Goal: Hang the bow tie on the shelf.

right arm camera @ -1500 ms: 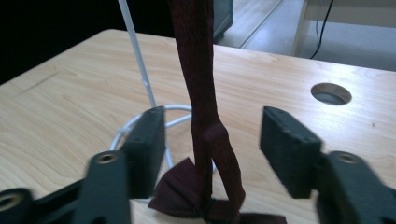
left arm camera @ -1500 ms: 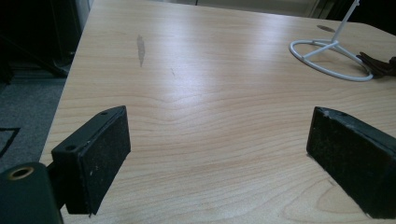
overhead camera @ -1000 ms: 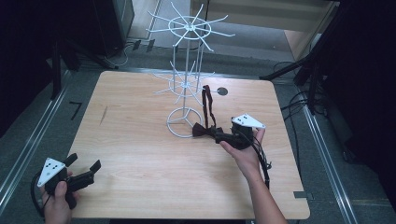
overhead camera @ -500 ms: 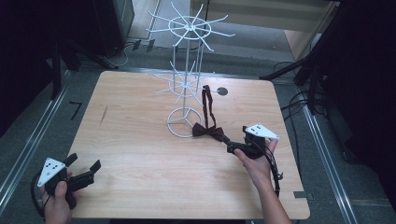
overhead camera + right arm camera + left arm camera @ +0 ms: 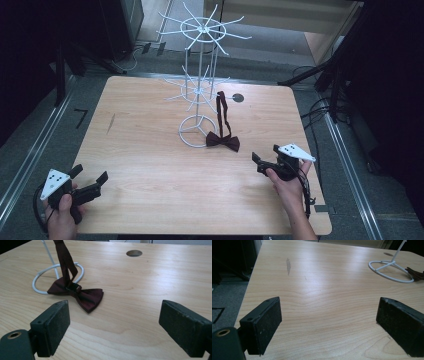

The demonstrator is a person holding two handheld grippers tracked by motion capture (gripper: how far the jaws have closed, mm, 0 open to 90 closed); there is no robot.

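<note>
Your right gripper (image 5: pixel 264 162) has its jaws spread wide with nothing between them, and the bow tie (image 5: pixel 223 141) lies on the table (image 5: pixel 150 150) just ahead of it, toward its left jaw in the right gripper view. The tie is dark maroon satin, two flared wings joined at a darker centre knot, with a strap (image 5: pixel 63 257) of the same cloth rising from the knot up to the white wire rack (image 5: pixel 199 75). One wing lies over the rack's base ring (image 5: pixel 41 277). A second ago your right gripper was closed on the tie; now it has let go and drawn back toward you. The bow's long axis runs crosswise to your jaws, slightly slanted. Your left gripper (image 5: pixel 89 182) sits well apart, jaws also wide open over bare wood.
</note>
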